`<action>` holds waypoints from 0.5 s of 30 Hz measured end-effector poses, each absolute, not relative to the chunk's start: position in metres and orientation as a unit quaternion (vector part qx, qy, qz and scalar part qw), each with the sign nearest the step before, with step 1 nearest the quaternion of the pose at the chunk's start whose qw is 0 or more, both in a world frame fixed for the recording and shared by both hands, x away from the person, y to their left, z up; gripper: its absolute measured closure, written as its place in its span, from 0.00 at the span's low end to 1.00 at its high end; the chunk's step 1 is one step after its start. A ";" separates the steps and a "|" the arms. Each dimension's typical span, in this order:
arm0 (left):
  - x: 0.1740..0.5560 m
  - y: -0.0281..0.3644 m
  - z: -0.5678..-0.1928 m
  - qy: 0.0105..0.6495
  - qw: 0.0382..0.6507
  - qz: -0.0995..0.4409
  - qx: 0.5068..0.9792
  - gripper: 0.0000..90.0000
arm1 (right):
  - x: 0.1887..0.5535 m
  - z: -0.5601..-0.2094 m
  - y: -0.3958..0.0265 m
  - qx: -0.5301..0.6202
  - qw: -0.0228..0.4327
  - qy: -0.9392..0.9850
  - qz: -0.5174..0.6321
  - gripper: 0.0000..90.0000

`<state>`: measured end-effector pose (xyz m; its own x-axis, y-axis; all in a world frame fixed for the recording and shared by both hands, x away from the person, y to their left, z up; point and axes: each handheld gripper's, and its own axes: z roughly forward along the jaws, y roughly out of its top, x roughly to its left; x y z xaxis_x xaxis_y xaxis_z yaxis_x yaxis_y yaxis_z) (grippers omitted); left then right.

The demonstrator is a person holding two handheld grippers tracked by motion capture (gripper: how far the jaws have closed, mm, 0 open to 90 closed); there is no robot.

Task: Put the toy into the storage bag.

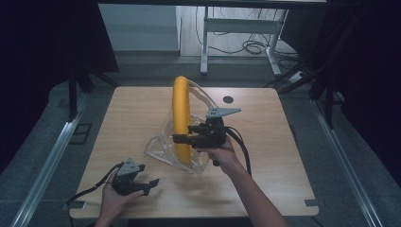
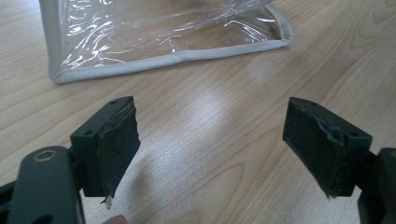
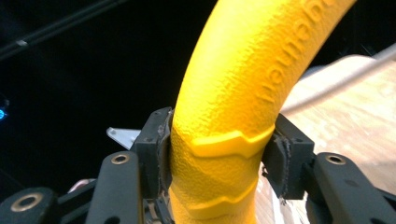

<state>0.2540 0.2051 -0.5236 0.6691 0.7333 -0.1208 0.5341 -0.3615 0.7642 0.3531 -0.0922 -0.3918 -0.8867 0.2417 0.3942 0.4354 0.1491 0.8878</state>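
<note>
A thick yellow foam ring [image 1: 181,106] stands upright on edge inside a clear plastic bag [image 1: 158,144] with pale piping, at the middle of the wooden table [image 1: 127,113]. My right gripper [image 1: 183,138] comes in from the right at the ring's lower part. In the right gripper view both pads lie against the sides of the yellow ring [image 3: 224,140], which shows raised lettering. My left gripper [image 1: 147,177] rests low near the table's front left. Its jaws stand wide open over bare wood, with the clear plastic bag's bottom corner [image 2: 163,51] a little way ahead of them.
A small dark round hole [image 1: 228,99] sits in the tabletop at the back right. Beyond the table stand a white desk frame [image 1: 236,28] and loose cables on the floor. Metal rails run along both sides of the table.
</note>
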 end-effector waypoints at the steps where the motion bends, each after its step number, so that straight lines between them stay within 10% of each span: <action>1: 0.254 0.205 -0.524 0.388 0.410 0.121 0.817 0.20 | 0.354 -0.396 -0.093 -0.234 0.077 -0.758 -0.604 0.51; 15: 0.254 0.205 -0.524 0.389 0.410 0.121 0.816 0.20 | 0.348 -0.392 -0.101 -0.246 0.032 -0.745 -0.619 0.36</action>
